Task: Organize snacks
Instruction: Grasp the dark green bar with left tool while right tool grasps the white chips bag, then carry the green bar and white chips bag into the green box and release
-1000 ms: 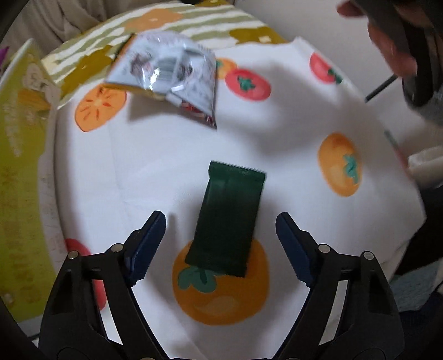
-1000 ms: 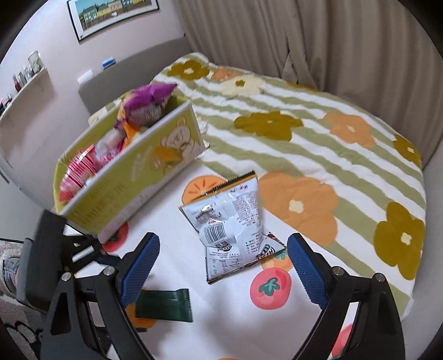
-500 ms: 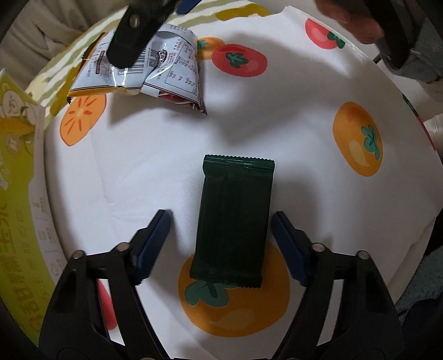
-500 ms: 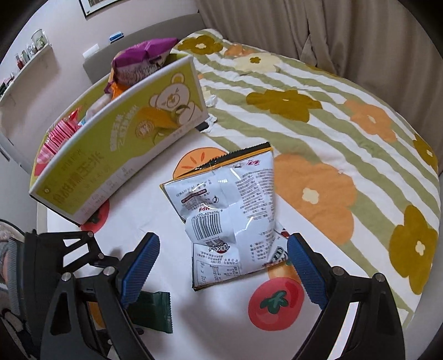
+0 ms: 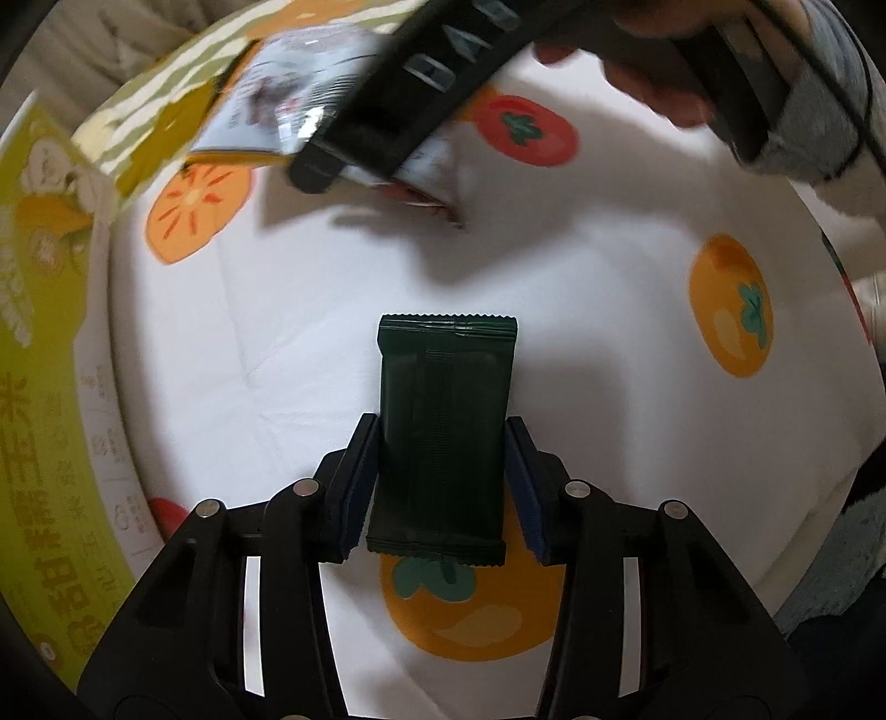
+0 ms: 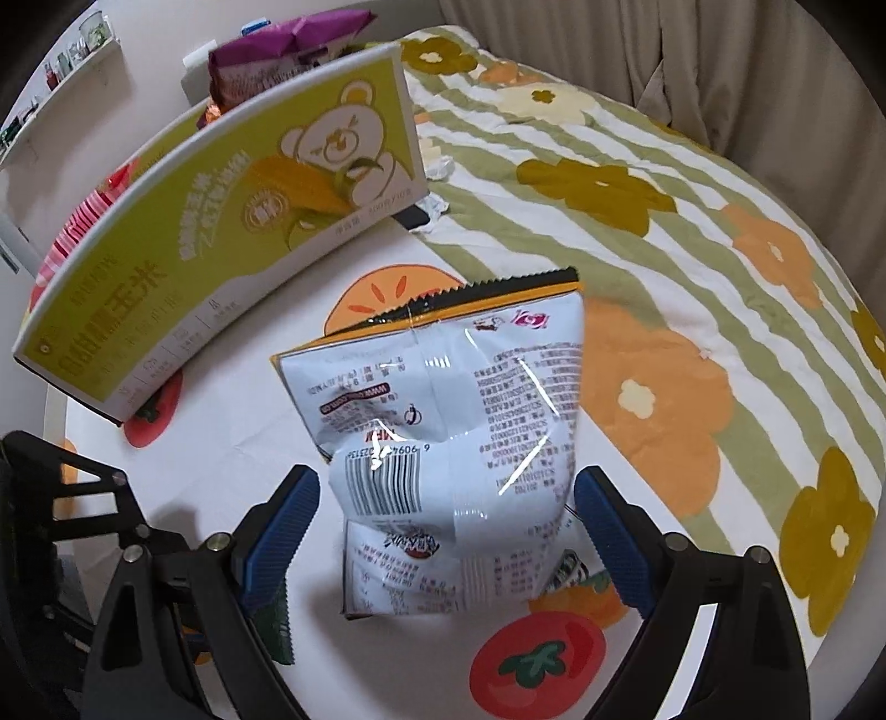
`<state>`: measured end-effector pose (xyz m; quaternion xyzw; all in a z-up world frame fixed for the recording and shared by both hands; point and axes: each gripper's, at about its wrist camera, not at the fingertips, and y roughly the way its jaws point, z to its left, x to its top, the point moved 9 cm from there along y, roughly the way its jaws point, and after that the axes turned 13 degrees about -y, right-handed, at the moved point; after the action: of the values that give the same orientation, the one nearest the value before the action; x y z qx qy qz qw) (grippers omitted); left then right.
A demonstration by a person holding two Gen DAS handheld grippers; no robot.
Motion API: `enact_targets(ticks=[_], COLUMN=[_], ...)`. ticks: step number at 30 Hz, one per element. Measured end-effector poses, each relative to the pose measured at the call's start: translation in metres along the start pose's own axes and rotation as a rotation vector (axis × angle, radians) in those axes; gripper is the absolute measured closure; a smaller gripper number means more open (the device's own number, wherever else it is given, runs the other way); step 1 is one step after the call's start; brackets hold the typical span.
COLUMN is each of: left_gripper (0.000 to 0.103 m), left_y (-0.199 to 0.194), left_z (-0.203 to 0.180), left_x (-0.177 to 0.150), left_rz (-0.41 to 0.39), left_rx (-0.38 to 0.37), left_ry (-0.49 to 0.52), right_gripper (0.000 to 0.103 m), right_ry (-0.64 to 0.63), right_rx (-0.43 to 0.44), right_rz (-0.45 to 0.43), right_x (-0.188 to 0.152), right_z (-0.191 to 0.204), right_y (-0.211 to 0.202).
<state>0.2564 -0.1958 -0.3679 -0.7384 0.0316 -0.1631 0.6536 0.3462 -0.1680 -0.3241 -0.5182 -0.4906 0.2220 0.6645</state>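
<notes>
Left gripper [image 5: 441,487] points down at the white fruit-print cloth [image 5: 609,343]; its jaws have just closed and the blue pads now press both long sides of the dark green snack bar [image 5: 446,437], which lies flat on the cloth, its near end over an orange persimmon print. Right gripper [image 6: 446,534] has its fingers spread wide on either side of the silver chip bag [image 6: 448,437], pads not touching it; the bag lies crumpled on the cloth, barcode side up, far edge toward the striped floral blanket [image 6: 692,232]. Yellow-green box [image 6: 221,260] with a bear picture stands just left of the bag, already holding a purple packet [image 6: 282,50] and other snacks. In the left wrist view the right gripper's black body, blurred, crosses over the chip bag at the top, with the person's hand [image 5: 664,72] and grey sleeve [image 5: 814,127] at upper right. A corner of the green bar shows behind the right gripper's left finger.
</notes>
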Motion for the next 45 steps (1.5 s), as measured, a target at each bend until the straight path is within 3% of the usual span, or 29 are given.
enact_targets(ticks=[6, 11, 13, 16, 24, 29, 32, 35, 39, 45], left_gripper=[0.062, 0.062, 0.062, 0.062, 0.062, 0.062, 0.062, 0.062, 0.062, 0.062], left_y=[-0.003, -0.006, -0.009, -0.020, -0.086, -0.148, -0.187, -0.220, -0.242, -0.244], left_z=[0.025, 0.036, 0.042, 0.045, 0.057, 0.073, 0.096, 0.129, 0.170, 0.239], left_x=[0.002, 0.006, 0.008, 0.013, 0.037, 0.045, 0.047, 0.045, 0.040, 0.030], left_rz=[-0.006, -0.018, -0.027, -0.051, -0.181, -0.286, -0.350, -0.406, -0.441, -0.420], left_rx=[-0.001, -0.006, -0.010, -0.020, -0.068, -0.100, -0.125, -0.101, -0.058, -0.040], left_ry=[-0.119, -0.185, -0.213, -0.247, -0.354, -0.410, -0.461, -0.490, -0.498, -0.496], right_gripper=[0.011, 0.021, 0.033, 0.042, 0.042, 0.042, 0.042, 0.042, 0.042, 0.042], right_ry=[-0.024, -0.032, -0.040, -0.030, 0.019, -0.009, -0.005, 0.018, 0.045, 0.111], right_rx=[-0.008, -0.008, -0.016, -0.028, -0.108, -0.139, -0.146, -0.123, -0.131, -0.123], right_rz=[0.028, 0.008, 0.002, -0.006, -0.087, -0.144, -0.183, -0.235, -0.273, -0.302], right_x=[-0.003, -0.005, -0.006, -0.007, 0.009, 0.037, 0.058, 0.083, 0.115, 0.166], right_z=[0.000, 0.002, 0.004, 0.005, 0.008, 0.026, 0.038, 0.052, 0.070, 0.105], right_y=[0.014, 0.012, 0.008, -0.001, -0.061, -0.115, -0.143, -0.165, -0.178, -0.164])
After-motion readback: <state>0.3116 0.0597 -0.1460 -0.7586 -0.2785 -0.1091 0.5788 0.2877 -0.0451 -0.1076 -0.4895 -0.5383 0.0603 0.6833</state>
